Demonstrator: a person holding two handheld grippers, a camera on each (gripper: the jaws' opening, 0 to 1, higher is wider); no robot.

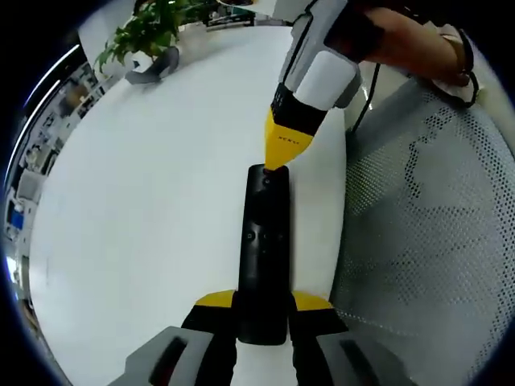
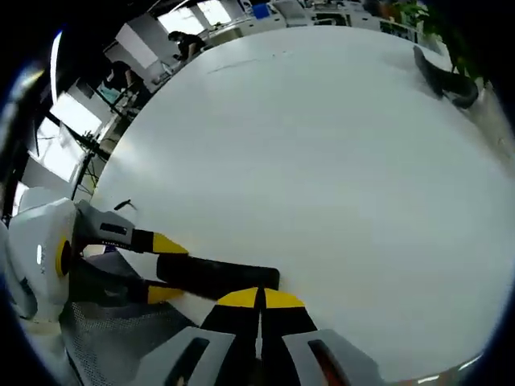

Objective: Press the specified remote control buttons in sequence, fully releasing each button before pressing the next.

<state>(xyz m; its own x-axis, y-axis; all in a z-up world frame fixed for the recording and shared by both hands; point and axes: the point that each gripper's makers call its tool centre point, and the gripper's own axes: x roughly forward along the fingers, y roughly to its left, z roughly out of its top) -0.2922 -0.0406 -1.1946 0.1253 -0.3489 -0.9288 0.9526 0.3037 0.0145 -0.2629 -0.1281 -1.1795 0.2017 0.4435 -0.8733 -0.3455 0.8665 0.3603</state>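
Long black remote lies flat on white table, small buttons along its face. Left gripper clamps its near end. Right gripper, jaws together, tip touching remote's far end.

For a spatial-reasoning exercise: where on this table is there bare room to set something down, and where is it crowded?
Free: the wide white table between the remote and the plant. Crowded: the edge by the mesh chair, where the left gripper clamps the remote and the right gripper presses it.

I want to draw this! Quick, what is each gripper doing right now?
Left gripper: jaws shut on the black remote.
Right gripper: jaws shut together, holding nothing, tips on the remote's far end.
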